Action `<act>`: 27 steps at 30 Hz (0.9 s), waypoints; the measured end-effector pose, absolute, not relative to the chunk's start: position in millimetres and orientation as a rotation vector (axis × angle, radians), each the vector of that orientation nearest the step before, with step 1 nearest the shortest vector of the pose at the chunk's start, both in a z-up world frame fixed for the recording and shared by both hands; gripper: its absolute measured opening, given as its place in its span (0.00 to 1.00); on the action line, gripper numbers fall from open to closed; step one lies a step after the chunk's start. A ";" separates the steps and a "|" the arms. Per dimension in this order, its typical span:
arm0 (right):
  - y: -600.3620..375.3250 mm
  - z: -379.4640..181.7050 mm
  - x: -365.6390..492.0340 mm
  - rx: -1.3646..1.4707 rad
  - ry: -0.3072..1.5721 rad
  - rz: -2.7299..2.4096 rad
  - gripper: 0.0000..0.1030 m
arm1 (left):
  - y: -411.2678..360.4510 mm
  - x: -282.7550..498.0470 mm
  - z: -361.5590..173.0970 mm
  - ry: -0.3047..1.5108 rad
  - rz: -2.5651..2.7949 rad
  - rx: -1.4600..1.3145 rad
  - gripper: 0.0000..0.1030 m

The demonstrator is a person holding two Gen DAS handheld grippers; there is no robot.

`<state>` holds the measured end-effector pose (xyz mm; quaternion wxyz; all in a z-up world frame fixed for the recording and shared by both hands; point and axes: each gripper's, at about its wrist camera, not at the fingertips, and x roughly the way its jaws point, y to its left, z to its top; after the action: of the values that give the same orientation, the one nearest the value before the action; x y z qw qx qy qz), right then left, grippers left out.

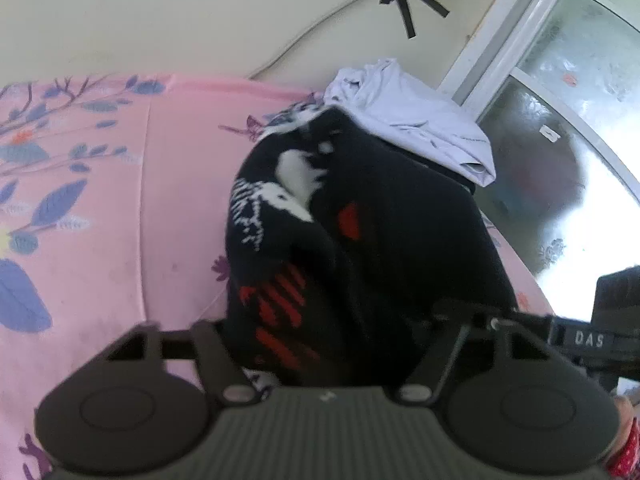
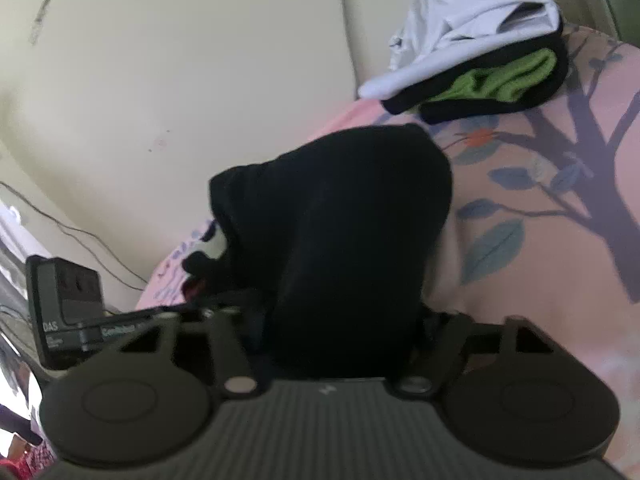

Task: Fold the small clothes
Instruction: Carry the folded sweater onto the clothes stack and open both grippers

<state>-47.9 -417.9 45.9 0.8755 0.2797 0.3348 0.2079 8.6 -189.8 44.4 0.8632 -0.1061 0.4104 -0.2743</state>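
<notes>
On the pink floral bedsheet, both grippers hold one black printed garment up between them.

The left gripper has the black cloth bunched between its fingers, and the right gripper likewise has a fold of the same garment filling its jaws; the fingertips are buried in fabric, so each looks closed on it, though the pads themselves cannot be seen. The garment runs straight ahead of each gripper, its long axis leading away toward the wall, with the right gripper's body visible just beside the left one's right side. Beyond it, near the wall, a stack of folded clothes lies, white on top of black and green. Neither arm is clearly nearer; the next fold probably turns on carrying the held edge forward along that axis.
</notes>
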 end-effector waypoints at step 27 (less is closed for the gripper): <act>-586.1 102.1 139.5 0.523 0.456 0.066 0.61 | -375.8 215.0 112.9 0.715 -0.502 -0.054 0.78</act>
<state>139.5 -586.1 102.1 0.9399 0.2562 0.2235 0.0324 215.0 -375.8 112.9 0.9058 -0.0263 0.3461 -0.2432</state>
